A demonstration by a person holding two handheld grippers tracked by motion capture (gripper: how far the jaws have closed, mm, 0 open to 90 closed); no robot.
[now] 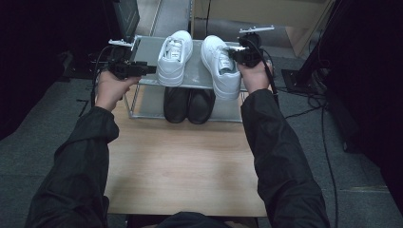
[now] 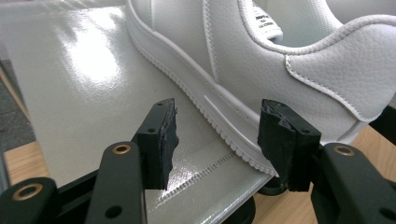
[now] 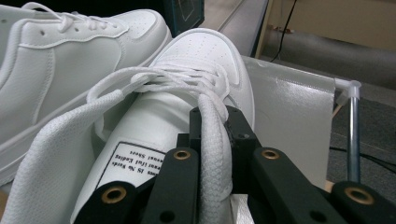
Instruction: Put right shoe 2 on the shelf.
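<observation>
Two white sneakers stand side by side on the grey top shelf [image 1: 146, 51] of a small metal rack. My left gripper [image 1: 151, 69] is level at the left side of the left sneaker [image 1: 173, 56]. In the left gripper view my left gripper [image 2: 224, 140] is open, and the sneaker's heel and ribbed sole [image 2: 261, 79] lie just beyond the pads, untouched. My right gripper [image 1: 234, 53] is over the right sneaker [image 1: 219, 66]. In the right gripper view it [image 3: 214, 122] is shut on a flat white shoelace [image 3: 212, 149] that runs from the sneaker's eyelets over the tongue [image 3: 135, 140].
A pair of black shoes [image 1: 188, 104] stands on the rack's lower level. The rack stands at the far end of a wooden table [image 1: 185, 161]. Cables [image 1: 316, 102] trail on the grey floor at the right. A rack post [image 3: 353, 126] rises beside the right sneaker.
</observation>
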